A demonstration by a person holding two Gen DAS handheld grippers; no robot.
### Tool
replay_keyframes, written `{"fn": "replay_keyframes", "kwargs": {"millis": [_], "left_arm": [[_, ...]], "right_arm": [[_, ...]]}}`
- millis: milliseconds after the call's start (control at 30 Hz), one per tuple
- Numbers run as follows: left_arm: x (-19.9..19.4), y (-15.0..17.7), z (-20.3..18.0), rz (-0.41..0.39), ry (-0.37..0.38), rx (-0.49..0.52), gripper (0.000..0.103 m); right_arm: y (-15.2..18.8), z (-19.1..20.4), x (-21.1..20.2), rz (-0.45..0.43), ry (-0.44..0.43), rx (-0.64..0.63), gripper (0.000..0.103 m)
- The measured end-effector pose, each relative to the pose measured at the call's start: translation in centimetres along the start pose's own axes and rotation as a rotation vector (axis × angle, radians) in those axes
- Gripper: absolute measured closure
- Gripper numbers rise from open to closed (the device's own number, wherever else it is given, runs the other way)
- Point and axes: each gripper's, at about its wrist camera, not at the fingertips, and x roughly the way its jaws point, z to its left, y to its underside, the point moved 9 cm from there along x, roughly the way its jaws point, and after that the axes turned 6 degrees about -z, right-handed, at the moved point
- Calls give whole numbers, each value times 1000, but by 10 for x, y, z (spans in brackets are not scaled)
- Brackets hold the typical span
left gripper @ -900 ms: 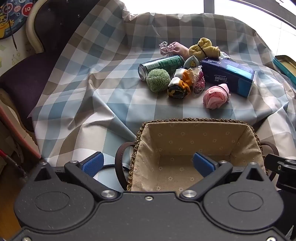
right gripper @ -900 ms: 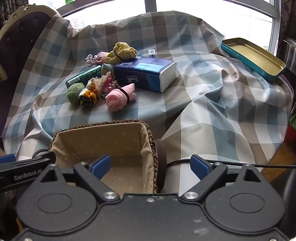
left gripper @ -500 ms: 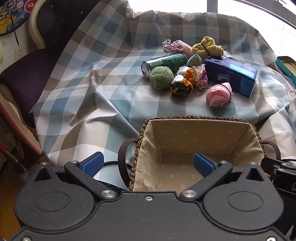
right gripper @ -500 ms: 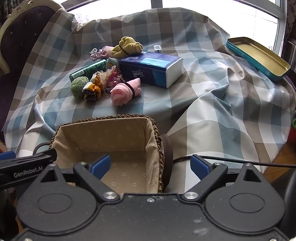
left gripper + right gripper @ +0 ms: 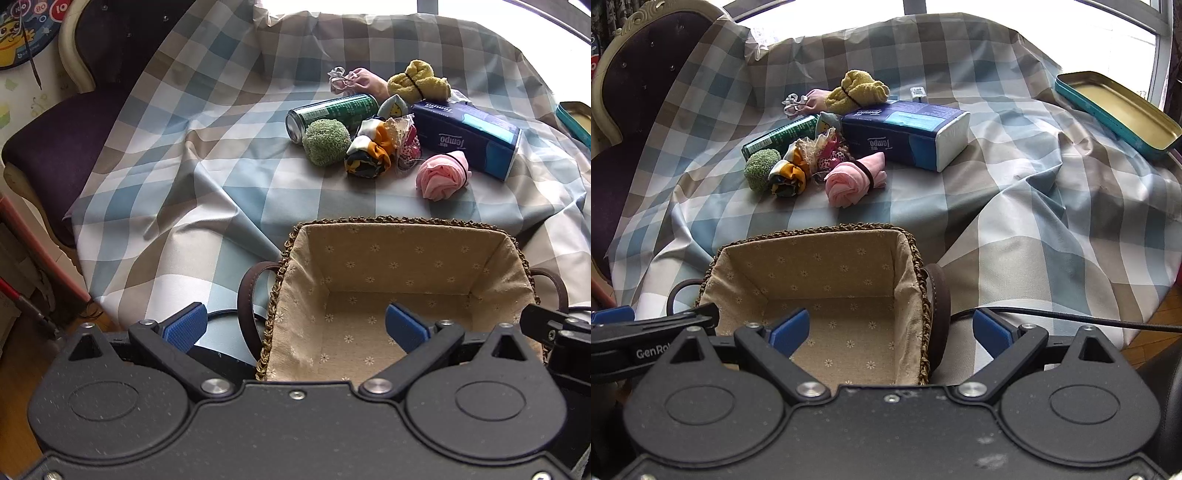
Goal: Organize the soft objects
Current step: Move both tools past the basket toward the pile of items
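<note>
Although the lined basket (image 5: 402,266) fills the lower centre of both views, its near rim is cut off by the black claw bodies, and its brown handles show only in part. Beyond it, in the upper middle of each frame, the soft things lie bunched on the checked cloth of the table (image 5: 1015,206): a pink rolled cloth (image 5: 441,176), a green knitted ball (image 5: 325,142), a patterned scrunchie (image 5: 369,155), a yellow tied towel (image 5: 419,80) and a pink pouch (image 5: 356,80), the last half hidden behind a green can (image 5: 332,112) and a blue tissue pack (image 5: 467,138). The small items between scrunchie and pack are too tangled to name. A teal tin (image 5: 1119,110) sits at the right edge. The left claw (image 5: 295,326) and right claw (image 5: 890,330) both tilt downward over the basket, pads spread wide, pinching nothing.
</note>
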Motion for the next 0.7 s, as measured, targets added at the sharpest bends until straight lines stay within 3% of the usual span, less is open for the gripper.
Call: {"fn": "replay_keyframes", "kwargs": {"millis": [700], "left_arm": [[6,4,3,39,31,-28,3]], "right_arm": [[0,6,2,6,3,-27,7]]}}
